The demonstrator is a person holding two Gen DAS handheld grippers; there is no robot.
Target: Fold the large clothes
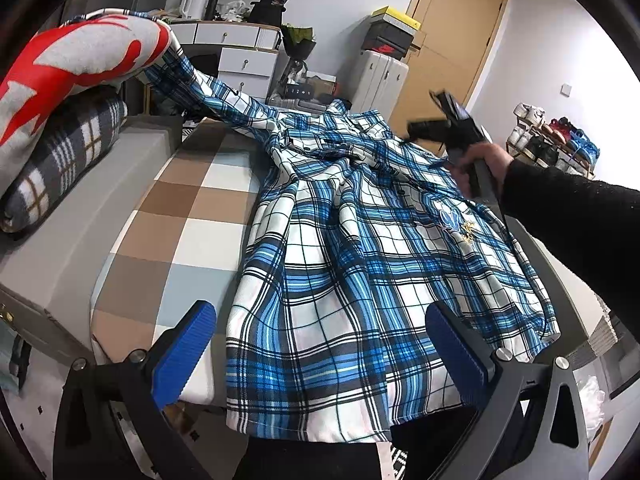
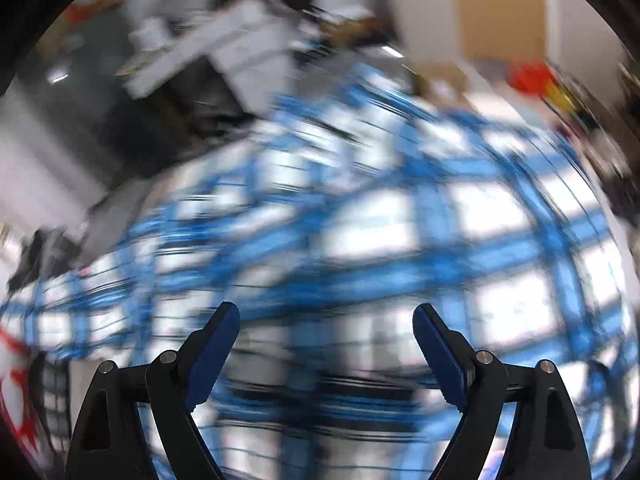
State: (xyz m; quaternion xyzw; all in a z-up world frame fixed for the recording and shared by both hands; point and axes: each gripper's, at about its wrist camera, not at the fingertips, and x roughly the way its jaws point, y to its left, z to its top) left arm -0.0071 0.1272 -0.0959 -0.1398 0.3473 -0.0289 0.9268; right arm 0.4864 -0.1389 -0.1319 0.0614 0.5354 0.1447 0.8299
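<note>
Lying spread across a bed [image 1: 176, 216] with a brown, white and pale-blue checked cover: one blue-and-white plaid shirt [image 1: 360, 248], hem towards the left wrist camera, collar at the far end, one sleeve trailing up to the left onto a grey-and-red pillow [image 1: 80, 60]. Beneath the pillow: a grey plaid pillow [image 1: 68, 160]. Left tongs [image 1: 316, 352]: jaws wide apart, hovering over the hem, nothing between the pads. Right tongs [image 2: 326, 356]: jaws wide apart, empty, above the plaid cloth; view heavily blurred. In the left view a hand [image 1: 486, 162] in a dark sleeve holds the right tongs above the shirt's far right side.
</note>
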